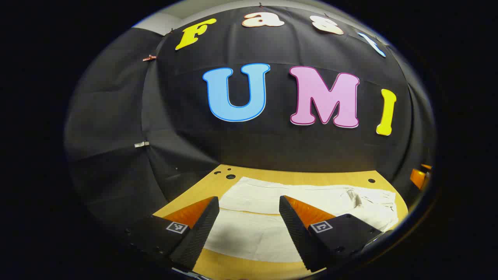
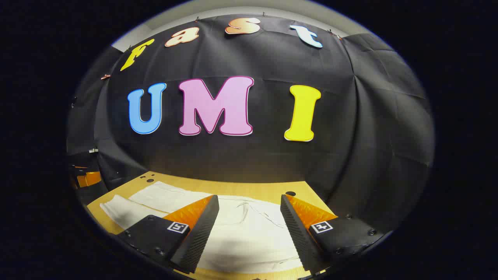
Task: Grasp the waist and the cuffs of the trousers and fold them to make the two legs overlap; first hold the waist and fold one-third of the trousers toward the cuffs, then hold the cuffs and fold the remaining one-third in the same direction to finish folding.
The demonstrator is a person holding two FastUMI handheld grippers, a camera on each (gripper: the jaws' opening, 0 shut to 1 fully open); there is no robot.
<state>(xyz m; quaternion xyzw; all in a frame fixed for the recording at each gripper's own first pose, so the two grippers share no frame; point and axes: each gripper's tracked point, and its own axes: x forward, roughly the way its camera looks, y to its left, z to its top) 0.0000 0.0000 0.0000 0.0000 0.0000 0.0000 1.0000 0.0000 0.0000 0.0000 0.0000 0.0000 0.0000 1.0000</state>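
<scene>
Left gripper view: left claw [image 1: 249, 217] released, fingers spread wide, poised above white cloth trousers [image 1: 311, 202] spread flat on the pale wooden worktop [image 1: 233, 268]; crumpled section of the trousers off to the right of the claw; round holes in the worktop beyond the trousers' far edge

Right gripper view: right claw [image 2: 249, 221] likewise released, held over the same trousers [image 2: 249, 233], wrinkled between the fingers, stretching away left along the worktop [image 2: 253, 188]
</scene>
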